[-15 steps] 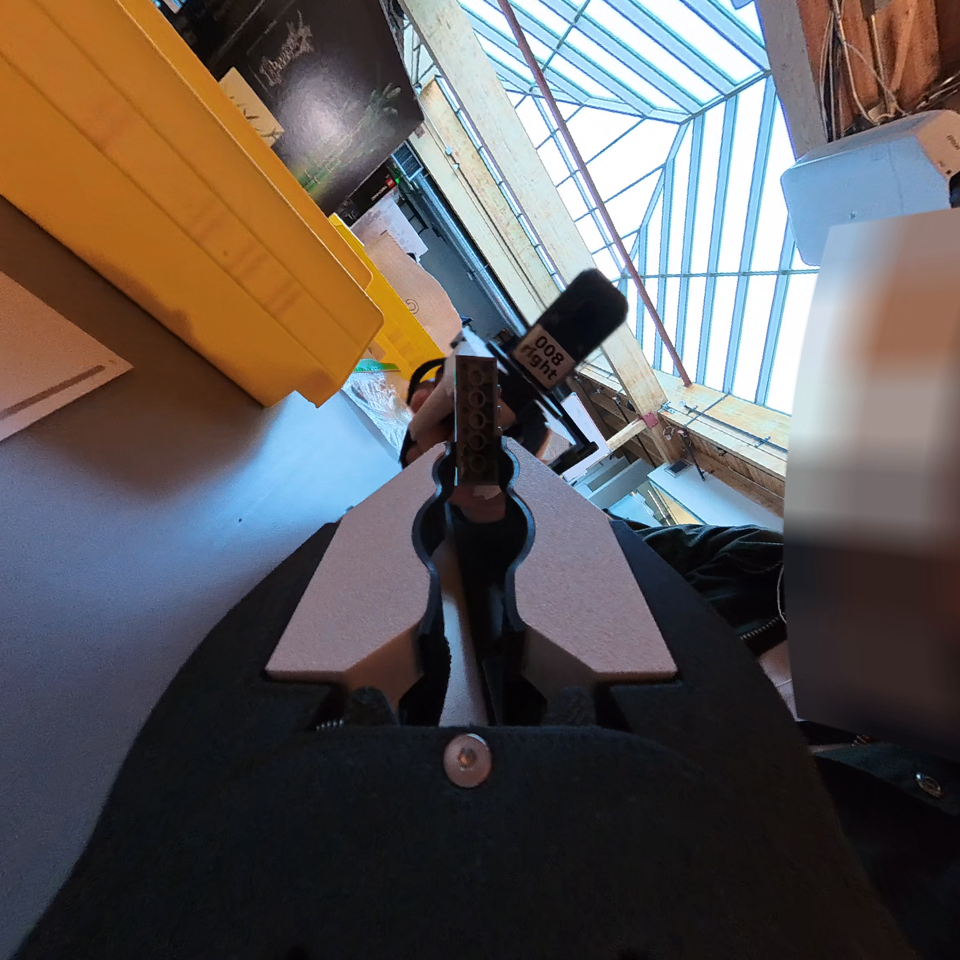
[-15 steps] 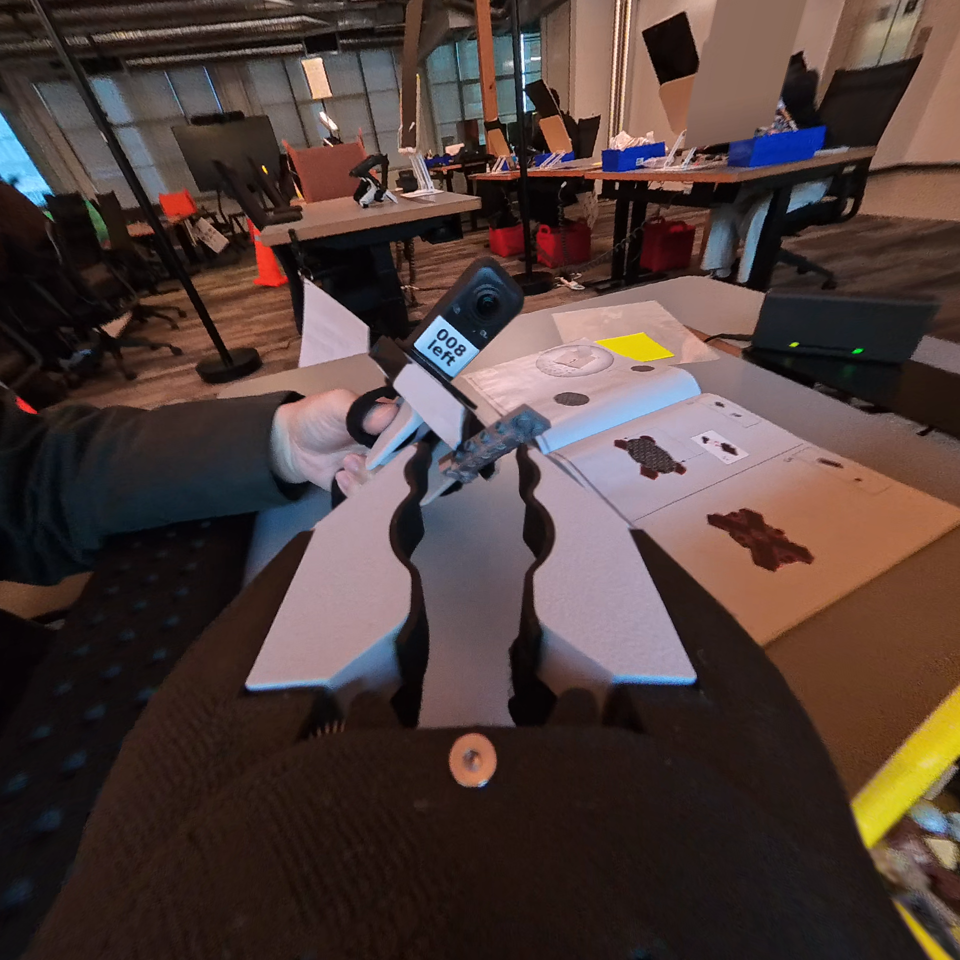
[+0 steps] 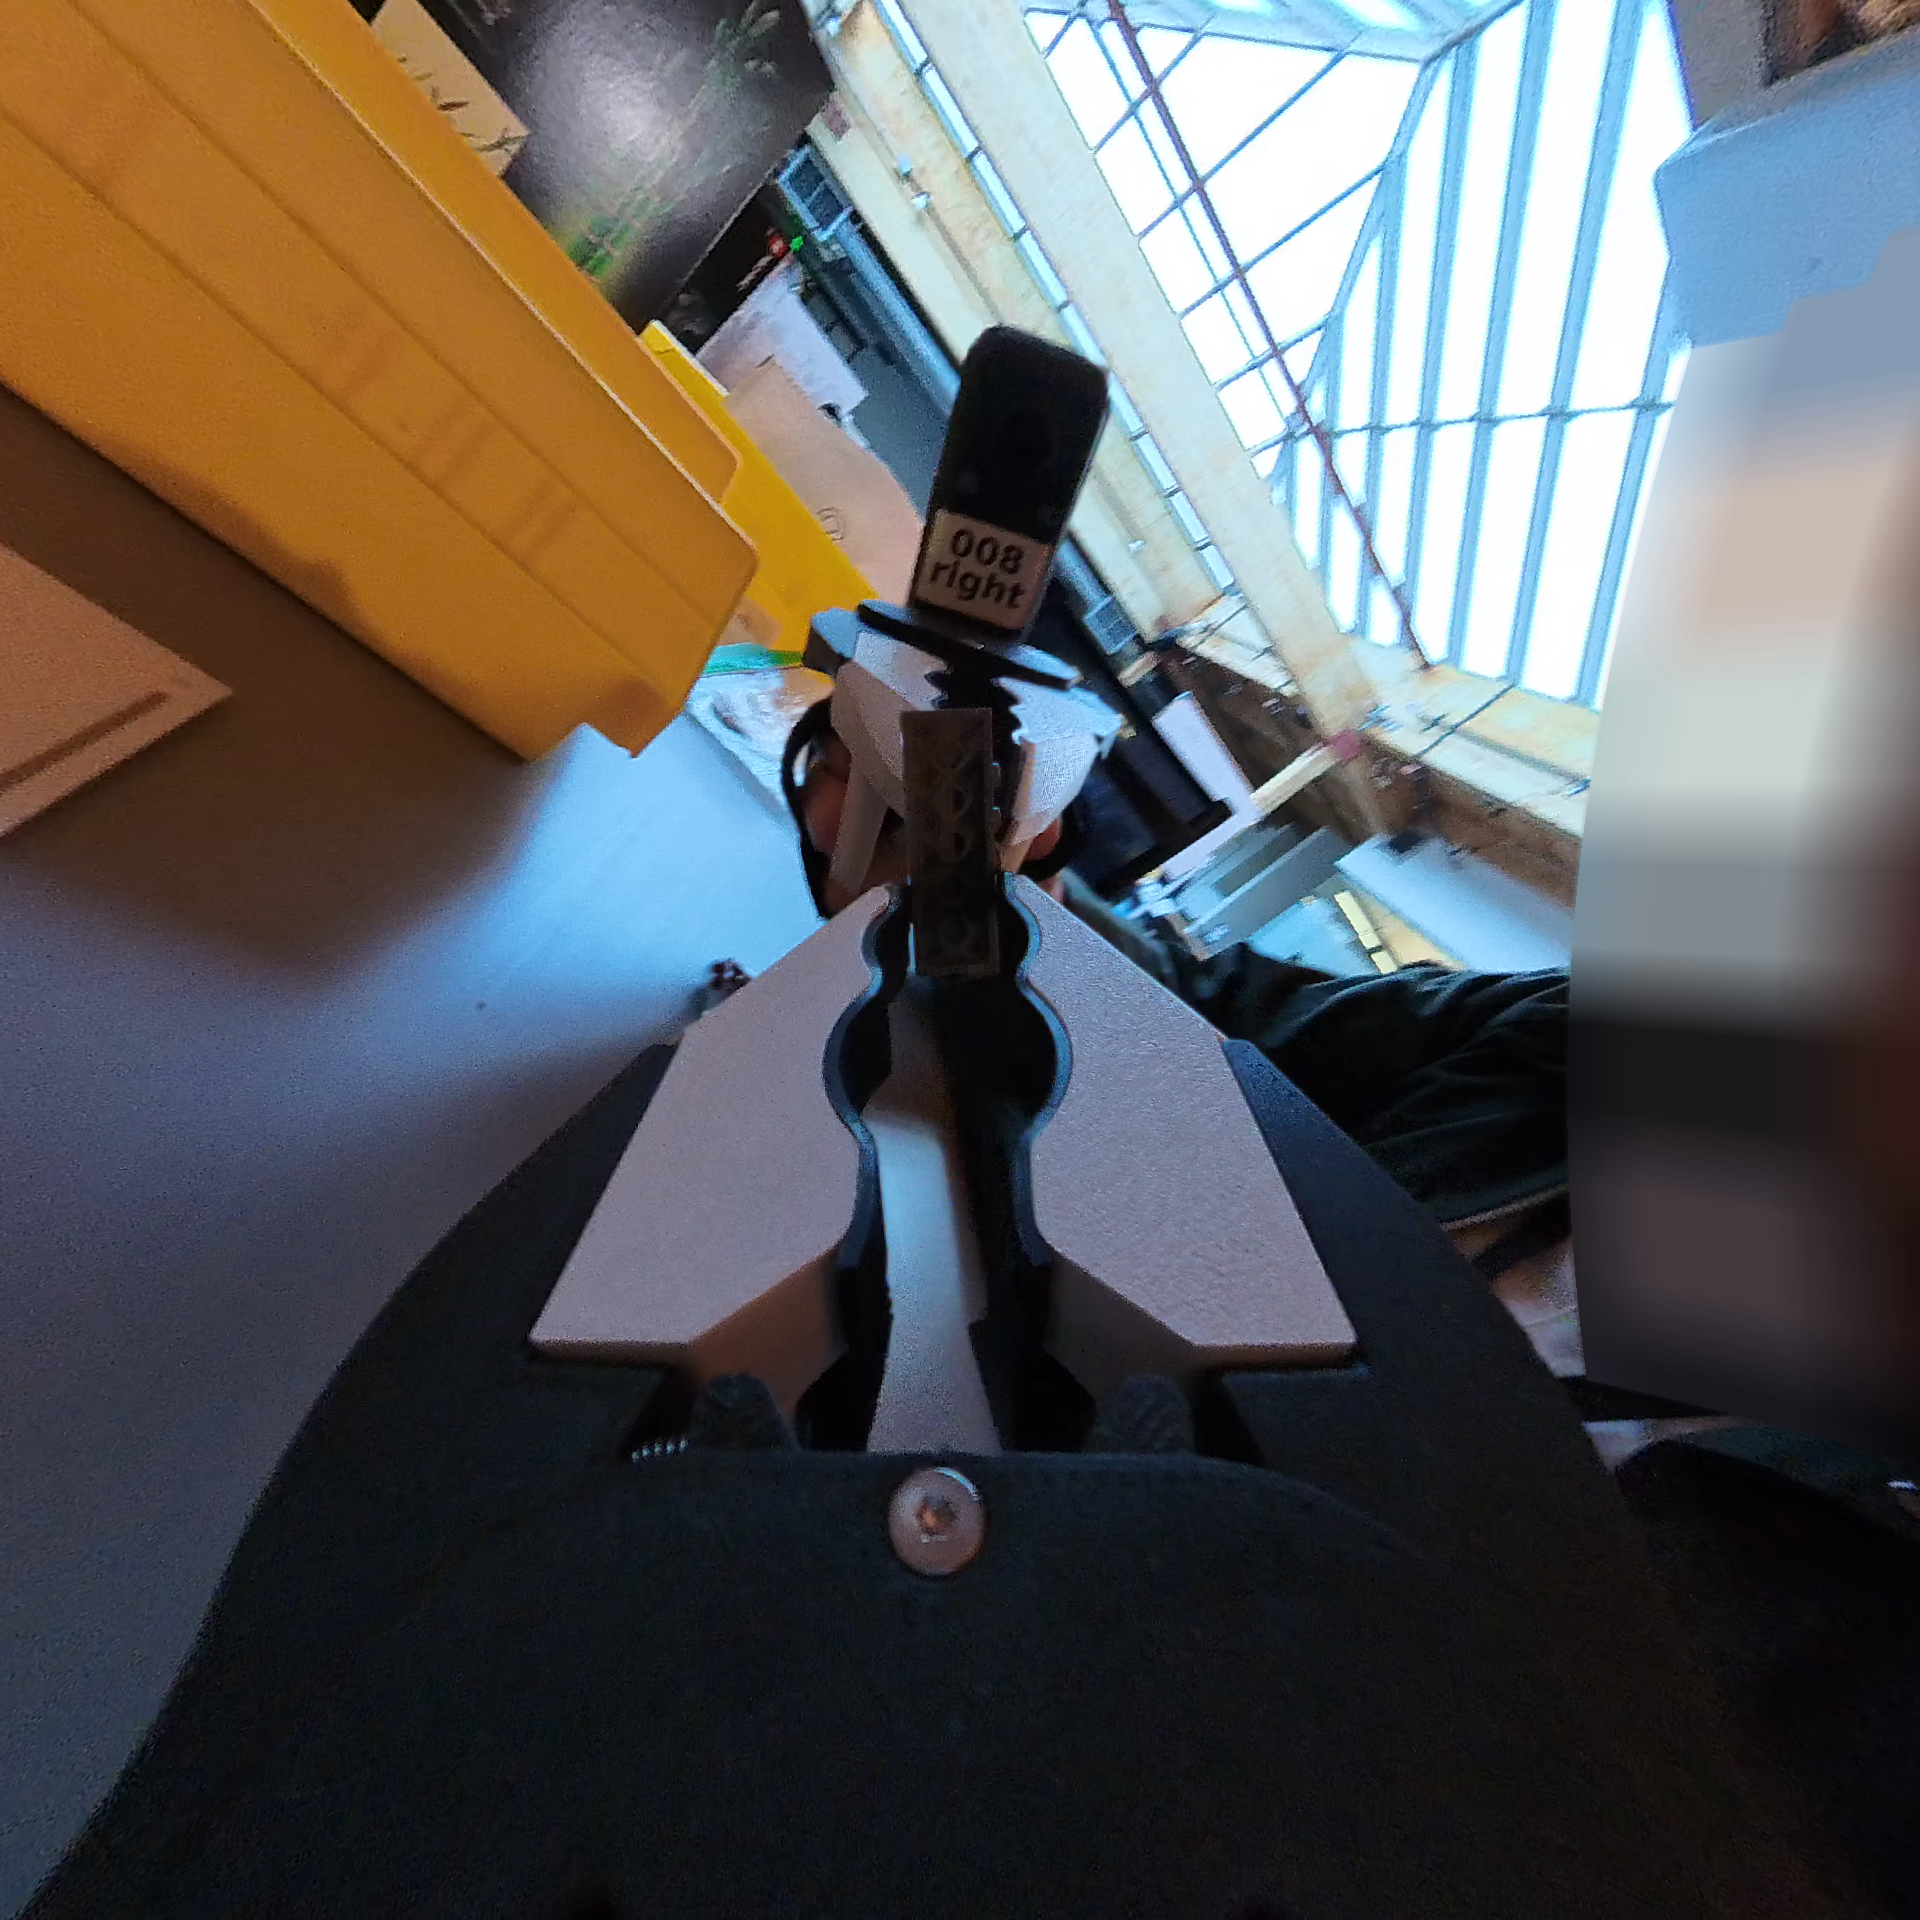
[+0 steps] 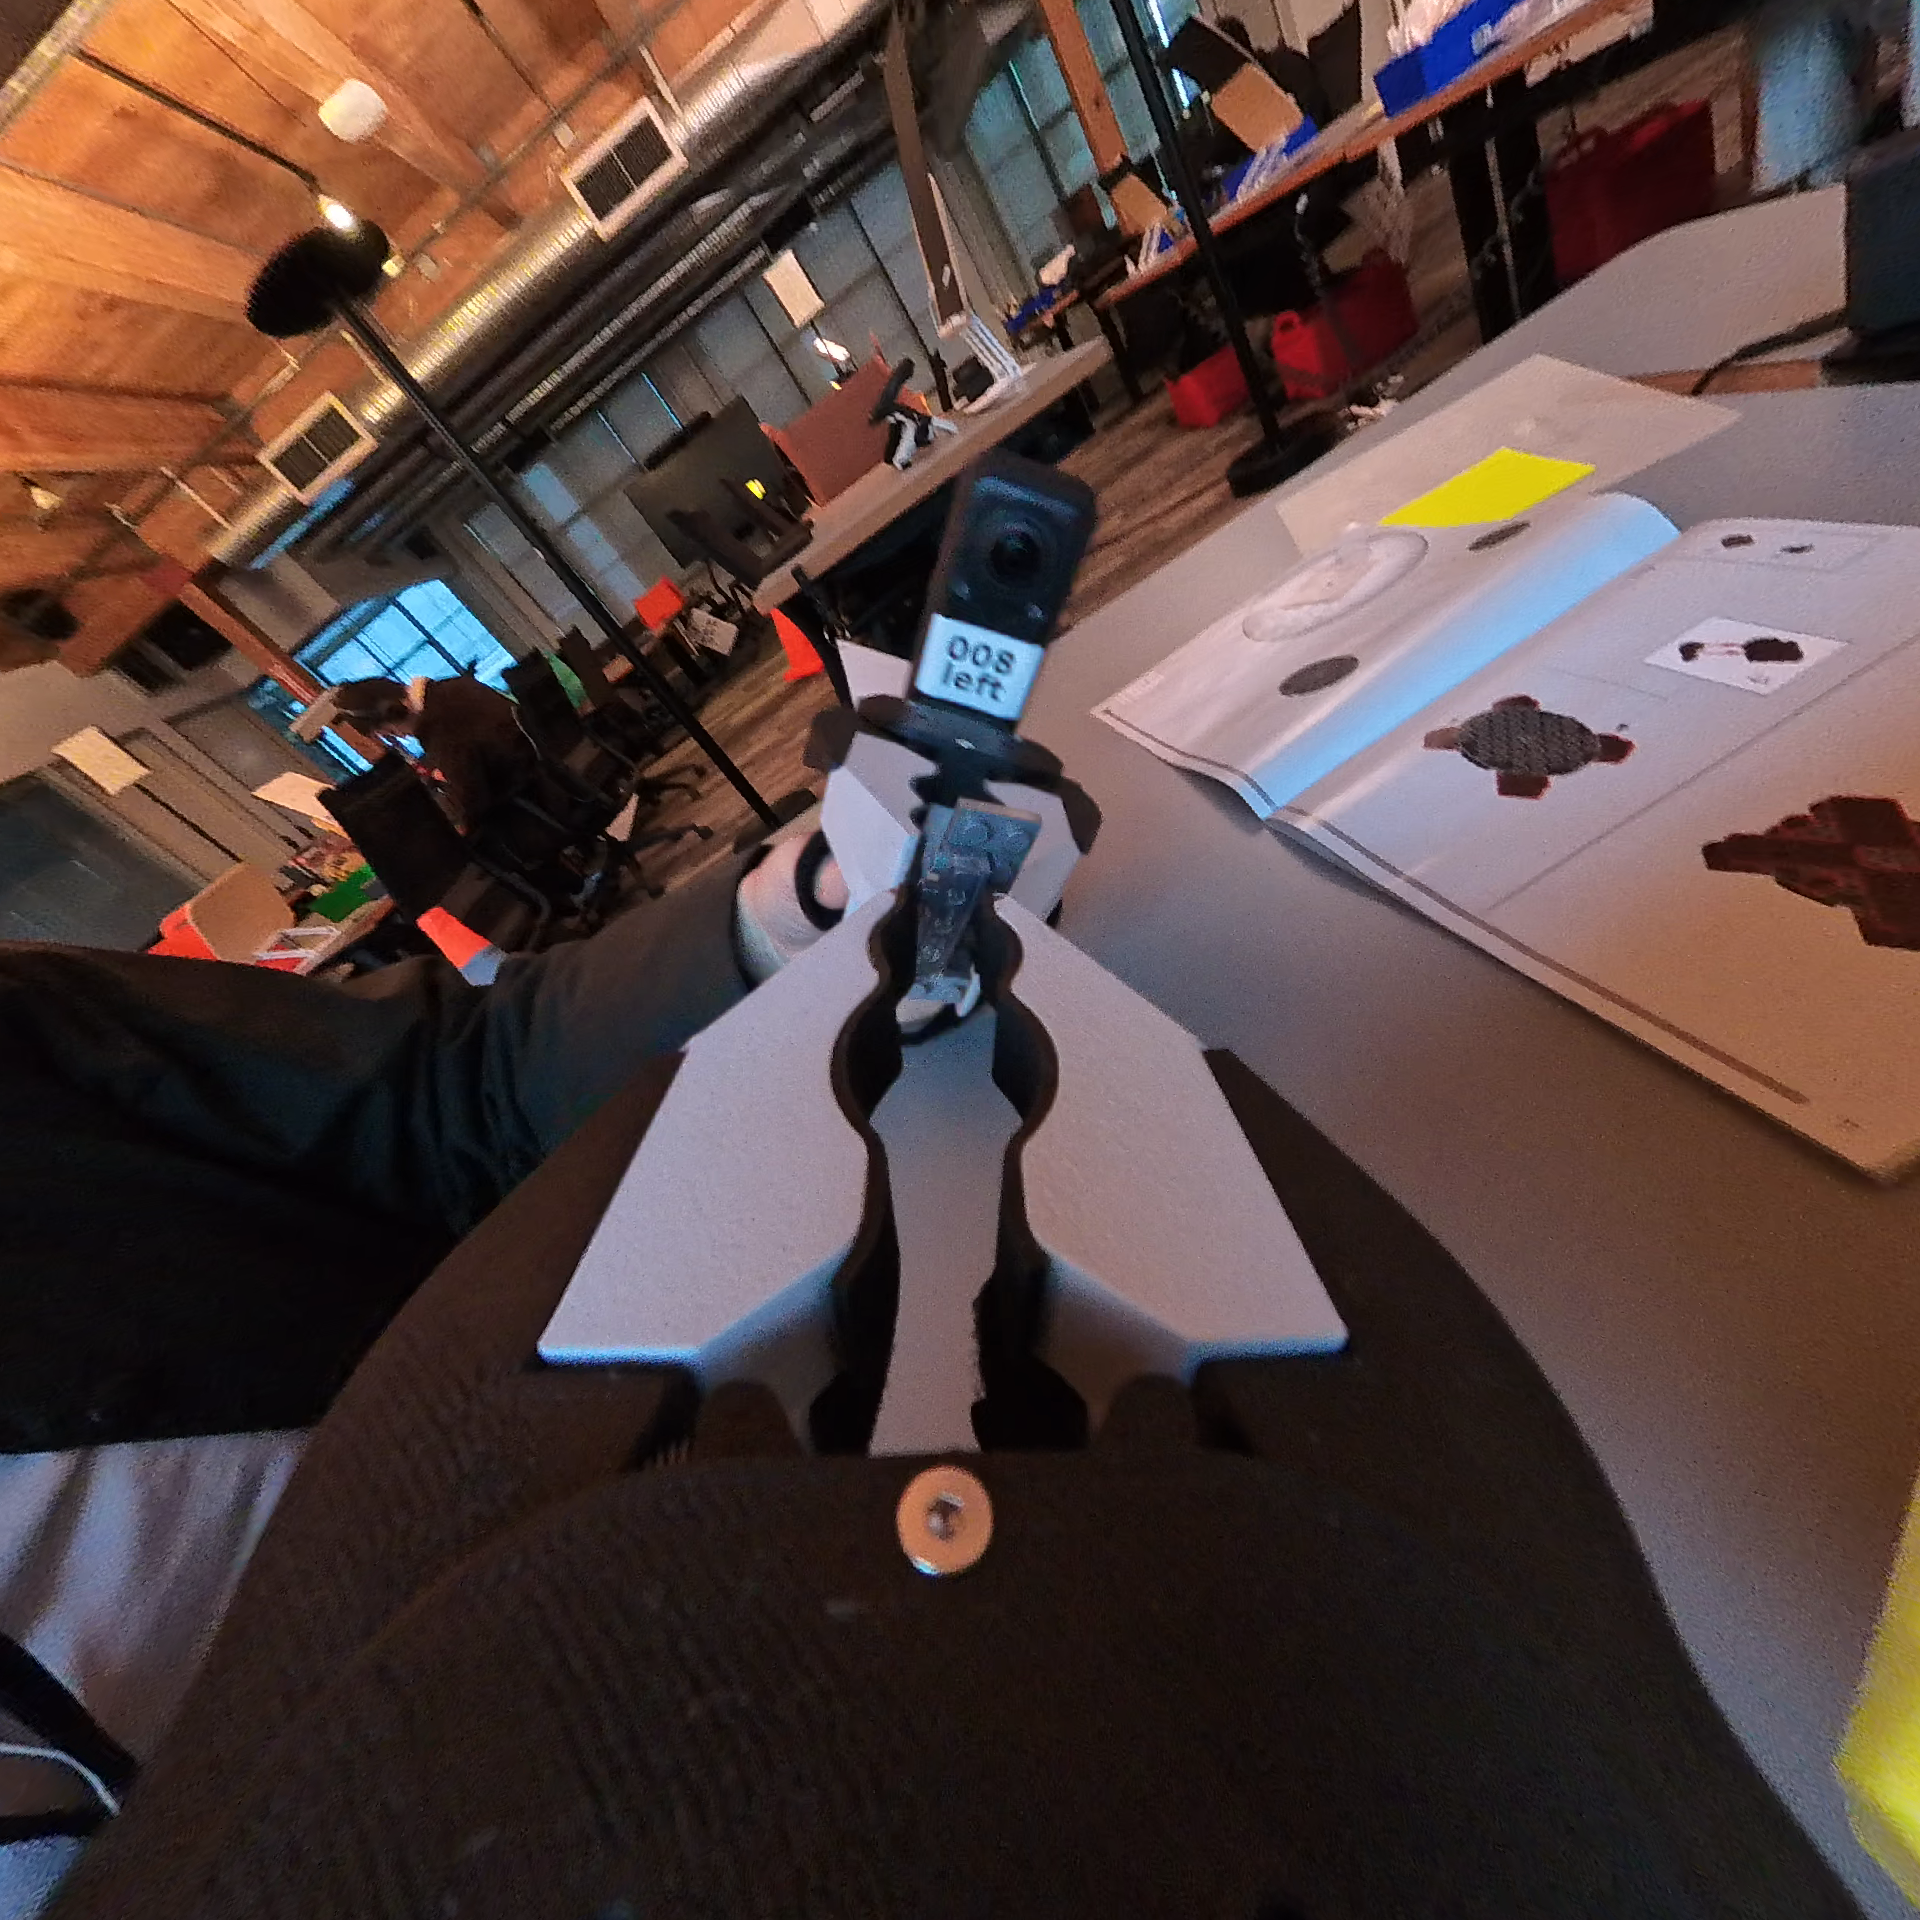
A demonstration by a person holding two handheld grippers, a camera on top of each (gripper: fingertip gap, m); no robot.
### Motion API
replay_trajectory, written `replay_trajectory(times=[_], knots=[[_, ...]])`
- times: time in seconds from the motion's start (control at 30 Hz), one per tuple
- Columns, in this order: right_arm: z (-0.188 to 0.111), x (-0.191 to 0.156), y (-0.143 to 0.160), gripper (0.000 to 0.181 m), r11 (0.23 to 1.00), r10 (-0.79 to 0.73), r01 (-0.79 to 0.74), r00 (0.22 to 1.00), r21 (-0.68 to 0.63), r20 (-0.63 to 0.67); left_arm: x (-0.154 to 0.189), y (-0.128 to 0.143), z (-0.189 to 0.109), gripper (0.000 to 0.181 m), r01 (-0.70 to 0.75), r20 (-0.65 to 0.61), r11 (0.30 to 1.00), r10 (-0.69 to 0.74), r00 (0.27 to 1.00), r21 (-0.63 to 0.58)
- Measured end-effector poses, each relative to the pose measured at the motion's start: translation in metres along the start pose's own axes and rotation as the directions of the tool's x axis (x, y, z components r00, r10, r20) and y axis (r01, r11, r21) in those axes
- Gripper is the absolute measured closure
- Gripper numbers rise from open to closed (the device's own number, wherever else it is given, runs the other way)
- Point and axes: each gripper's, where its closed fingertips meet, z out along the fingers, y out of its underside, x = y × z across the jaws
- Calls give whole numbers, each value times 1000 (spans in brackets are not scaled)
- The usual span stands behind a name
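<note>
A dark grey studded brick plate (image 3: 948, 831) is held in the air between my two grippers, which face each other tip to tip. My left gripper (image 3: 953, 899) is shut on one end of it. My right gripper (image 4: 942, 914) is shut on the other end, where the plate (image 4: 961, 883) stands between its fingertips. The right gripper also shows head-on in the left wrist view (image 3: 961, 758), with its black camera above it. The left gripper shows the same way in the right wrist view (image 4: 961, 821), with a person's hand (image 4: 779, 904) behind it.
Yellow bins (image 3: 364, 364) stand on the grey table (image 3: 312, 1039) to the left. An open instruction booklet (image 4: 1558, 831) and a yellow note (image 4: 1486, 483) lie on the table to the right. A dark sleeve (image 4: 260, 1143) crosses the left side. Both grippers' tips are close together, under 4 cm apart.
My right gripper was open around the plate's end and has closed on it. Both grippers have turned to face each other straight, and the plate now stands upright in both views.
</note>
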Motion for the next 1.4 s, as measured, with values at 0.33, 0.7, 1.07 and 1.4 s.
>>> replay_trajectory(times=[0.33, 0.7, 1.07, 1.4], knots=[[1, 11, 19, 172, 992, -47, 39, 997, -122, -63, -15, 18, 2, 160, -48, 99, 992, 59, 993, -116], [-4, 7, 3, 162, 997, -77, 76, 995, -33, -59, -2, -11, -9, 165, -81, 61, 996, 78, 995, 43], [10, -7, 18, 162, 995, -40, 42, 999, -87, 30, 15, -9, -1, 166, -256, 39, 966, 255, 966, 32], [9, -20, 9, 167, 994, -100, 102, 993, -39, 64, 24, -8, 2, 166, -369, 19, 928, 368, 930, 50]])
